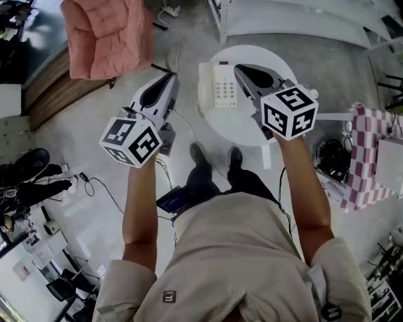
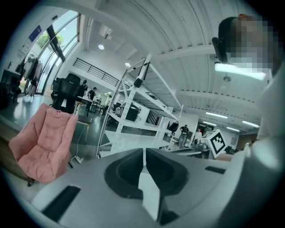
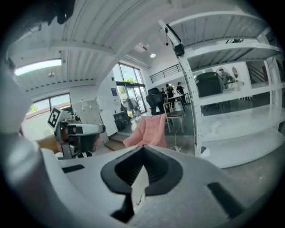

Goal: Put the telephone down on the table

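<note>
Telephone: a white desk telephone lies flat on the round white bench. In the head view its handset runs along the left side and the pale keypad sits to the right. The print on the keys is too small to read.
Right gripper: the right gripper reaches over the bench, its tip just beside the telephone's upper right corner in the head view. Its fingers are pressed together with nothing between them.
Left gripper: the left gripper is held over the floor to the left of the bench, apart from the telephone. Its fingers are also pressed together and empty.
Marker cubes: each gripper carries a cube with black-and-white square patterns and no letters.
Person: bare forearms and a beige shirt with a small dark tag that is unreadable. The black shoes stand at the bench's near edge.
Floor: grey, with thin cables trailing left of the person.
Chair: a pink cushioned chair stands well left of the bench.
Shelving: a white rack stands beyond the bench.
Cloth: a pink-and-white checked cloth hangs at the right.
</note>
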